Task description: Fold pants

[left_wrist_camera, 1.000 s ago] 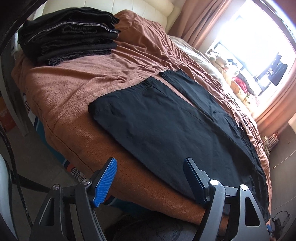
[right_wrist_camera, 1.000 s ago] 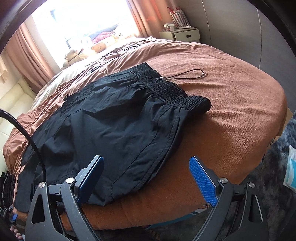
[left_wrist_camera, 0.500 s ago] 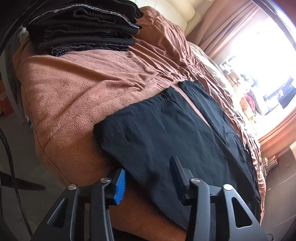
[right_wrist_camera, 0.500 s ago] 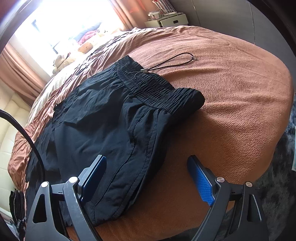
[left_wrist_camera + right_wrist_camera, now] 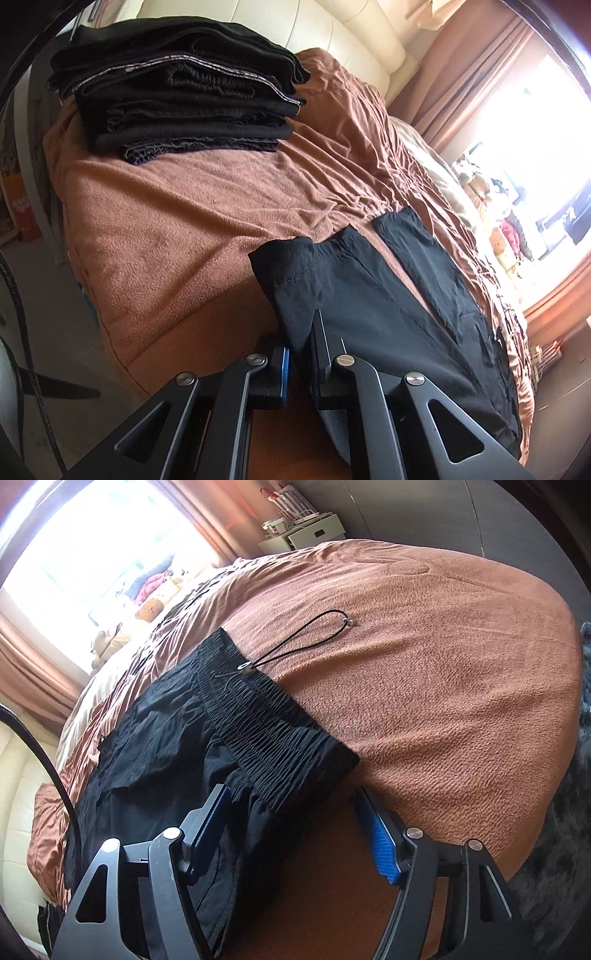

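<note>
Two grippers at the near edge of the black pants (image 5: 388, 310) on the bed (image 5: 192, 206).
Left gripper (image 5: 301, 354) pinches the hem; right gripper (image 5: 295, 834), just narrowing, straddles the waistband (image 5: 273, 734) unclamped. Thin fabric could slip, skewing the fold.

- The pants (image 5: 388, 306) are plain black, the gathered waistband (image 5: 273, 723) and its thin drawcord (image 5: 306, 638) black too.
- The bedspread (image 5: 192, 221) is a rusty brown, finely napped.
- The stack of folded clothes (image 5: 184, 96) is black, with one pale speckled trim line.
- The headboard (image 5: 295, 26) is cream.
- The curtains (image 5: 469, 74) are dusty pink-brown.
- The gripper frames are black, and the pads (image 5: 384, 843) blue with a fine ribbed texture.
</note>
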A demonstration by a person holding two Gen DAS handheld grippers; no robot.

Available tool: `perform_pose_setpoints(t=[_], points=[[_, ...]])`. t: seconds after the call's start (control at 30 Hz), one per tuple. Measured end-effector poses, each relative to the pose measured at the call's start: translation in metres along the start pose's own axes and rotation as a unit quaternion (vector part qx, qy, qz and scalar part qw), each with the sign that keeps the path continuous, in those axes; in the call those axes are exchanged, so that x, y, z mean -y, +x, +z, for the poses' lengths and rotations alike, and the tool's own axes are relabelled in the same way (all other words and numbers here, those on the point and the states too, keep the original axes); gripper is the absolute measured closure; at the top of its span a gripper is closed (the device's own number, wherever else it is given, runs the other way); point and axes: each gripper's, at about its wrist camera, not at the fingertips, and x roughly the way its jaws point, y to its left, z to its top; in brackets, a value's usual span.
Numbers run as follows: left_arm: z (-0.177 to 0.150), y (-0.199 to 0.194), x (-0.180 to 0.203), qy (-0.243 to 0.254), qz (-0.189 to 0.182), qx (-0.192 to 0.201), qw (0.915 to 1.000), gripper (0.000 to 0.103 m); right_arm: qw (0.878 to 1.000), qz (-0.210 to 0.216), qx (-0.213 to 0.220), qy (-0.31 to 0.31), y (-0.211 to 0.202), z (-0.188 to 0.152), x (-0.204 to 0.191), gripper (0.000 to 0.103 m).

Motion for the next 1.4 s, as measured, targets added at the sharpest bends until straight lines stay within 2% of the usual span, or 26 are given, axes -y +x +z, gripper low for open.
perform_pose_setpoints(t=[0.1, 0.33, 0.43, 0.47, 0.73, 0.87, 1.1, 1.4], points=[[0.003, 0.000, 0.005, 0.006, 0.002, -0.002, 1.0000, 0.094, 1.000, 0.009, -0.010, 0.011, 0.002, 0.001, 0.007, 0.052], [0.003, 0.001, 0.009, 0.011, 0.007, -0.008, 0.9999, 0.094, 0.997, 0.056, -0.046, 0.011, 0.002, -0.003, 0.009, 0.054], [0.005, -0.003, 0.012, 0.012, 0.005, -0.003, 0.9999, 0.094, 0.996, 0.074, -0.054, -0.010, 0.002, 0.001, 0.004, 0.094], [0.006, -0.004, 0.013, 0.014, 0.004, -0.002, 0.9999, 0.094, 0.996, 0.074, -0.052, -0.013, 0.000, 0.003, 0.003, 0.099], [0.012, -0.017, 0.033, 0.029, -0.016, 0.011, 0.9994, 0.094, 0.997, 0.072, -0.005, 0.000, -0.026, 0.012, 0.011, 0.102], [0.023, -0.022, 0.045, 0.031, -0.032, 0.019, 0.9988, 0.094, 0.996, 0.084, 0.000, -0.007, -0.035, 0.014, 0.004, 0.102], [0.055, -0.015, 0.083, 0.058, -0.056, 0.034, 0.9962, 0.094, 0.993, 0.117, 0.020, -0.013, -0.044, 0.037, -0.014, 0.102], [0.097, 0.005, 0.148, 0.104, -0.075, 0.050, 0.9904, 0.094, 0.991, 0.124, 0.035, -0.045, -0.038, 0.073, -0.044, 0.102]])
